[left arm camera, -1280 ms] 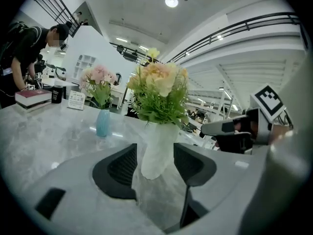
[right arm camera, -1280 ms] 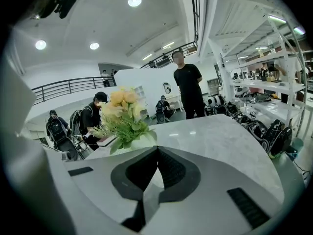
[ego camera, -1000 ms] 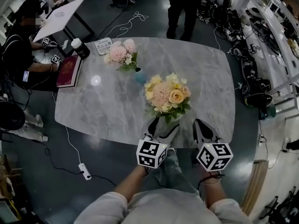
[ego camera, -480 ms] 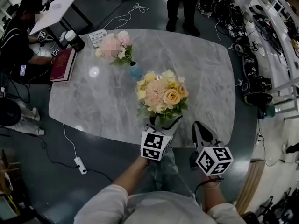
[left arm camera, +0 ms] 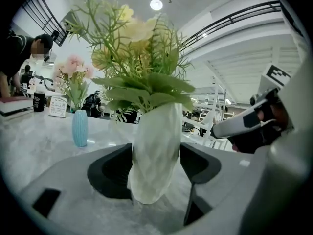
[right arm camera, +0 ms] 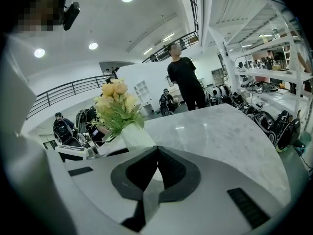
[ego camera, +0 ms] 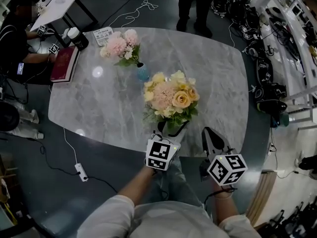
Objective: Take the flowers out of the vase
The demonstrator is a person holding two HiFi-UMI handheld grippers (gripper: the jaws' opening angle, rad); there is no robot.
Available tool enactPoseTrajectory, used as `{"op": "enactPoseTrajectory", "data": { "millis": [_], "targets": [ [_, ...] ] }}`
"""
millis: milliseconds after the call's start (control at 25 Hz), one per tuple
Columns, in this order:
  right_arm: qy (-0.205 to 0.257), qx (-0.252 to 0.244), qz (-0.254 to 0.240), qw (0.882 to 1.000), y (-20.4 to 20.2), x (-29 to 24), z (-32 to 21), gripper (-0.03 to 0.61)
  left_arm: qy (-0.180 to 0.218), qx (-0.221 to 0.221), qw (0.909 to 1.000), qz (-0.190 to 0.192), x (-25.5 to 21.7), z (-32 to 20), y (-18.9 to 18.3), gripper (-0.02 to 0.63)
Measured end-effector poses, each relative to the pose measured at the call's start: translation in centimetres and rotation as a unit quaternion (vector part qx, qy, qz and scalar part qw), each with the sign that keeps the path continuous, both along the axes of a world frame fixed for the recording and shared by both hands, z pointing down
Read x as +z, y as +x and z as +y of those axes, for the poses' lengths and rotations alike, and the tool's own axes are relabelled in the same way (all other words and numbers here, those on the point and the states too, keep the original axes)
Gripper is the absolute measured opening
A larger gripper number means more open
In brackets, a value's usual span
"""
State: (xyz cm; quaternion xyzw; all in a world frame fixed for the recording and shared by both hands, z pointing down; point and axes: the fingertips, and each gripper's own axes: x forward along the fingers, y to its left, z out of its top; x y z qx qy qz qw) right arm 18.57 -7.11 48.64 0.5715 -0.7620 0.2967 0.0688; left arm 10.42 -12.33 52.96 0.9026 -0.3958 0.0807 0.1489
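A bouquet of peach and yellow flowers (ego camera: pixel 171 97) stands in a white faceted vase (left arm camera: pixel 154 151) near the front edge of the grey marble table (ego camera: pixel 218 78). My left gripper (ego camera: pixel 171 128) reaches in level from the front. Its jaws sit either side of the vase body, and both pads touch it in the left gripper view. My right gripper (ego camera: pixel 209 134) hovers just right of the vase, shut and empty. In the right gripper view the vase (right arm camera: pixel 137 136) and flowers (right arm camera: pixel 115 106) lie ahead and to the left of the right gripper (right arm camera: pixel 156 151).
A small blue vase (ego camera: pixel 142 72) with pink flowers (ego camera: pixel 119 44) stands farther back on the left. A red book (ego camera: pixel 63 63), a bottle (ego camera: pixel 77 37) and a card (ego camera: pixel 103 33) lie at the far left corner beside a seated person (ego camera: pixel 15 38). Another person (ego camera: pixel 195 4) stands beyond the table.
My left gripper has moved forward and its jaws have narrowed onto the white vase. The right gripper has stayed where it was, shut.
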Motion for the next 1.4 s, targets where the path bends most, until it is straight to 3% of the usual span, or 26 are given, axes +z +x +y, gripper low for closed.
{"op": "enactPoseTrajectory", "data": {
  "millis": [360,640,720,920,1080,1400],
  "targets": [
    [0.025,-0.046,0.003,0.999,-0.2,-2.2,-1.6,0.006,0.017,0.026,0.9993,-0.019,0.0,0.5,0.6,0.308],
    [0.05,-0.112,0.0,0.992,-2.4,-4.6,-3.2,0.025,0.021,0.034,0.999,-0.023,0.1,0.5,0.5,0.307],
    [0.056,-0.143,0.009,0.988,-3.4,-5.4,-3.6,0.129,0.02,0.034,0.999,-0.023,0.1,0.5,0.6,0.307],
    [0.063,-0.216,0.029,0.974,-5.2,-6.3,-4.7,0.2,0.017,0.039,0.9988,-0.024,0.2,0.4,0.5,0.307],
    [0.056,-0.268,0.046,0.961,-6.4,-5.9,-5.7,0.23,0.014,0.045,0.9986,-0.026,0.3,0.4,0.4,0.307],
    [0.039,-0.344,0.034,0.938,-9.0,-5.0,-6.5,0.242,0.016,0.056,0.9976,-0.037,0.2,0.5,0.7,0.304]
  ]
}}
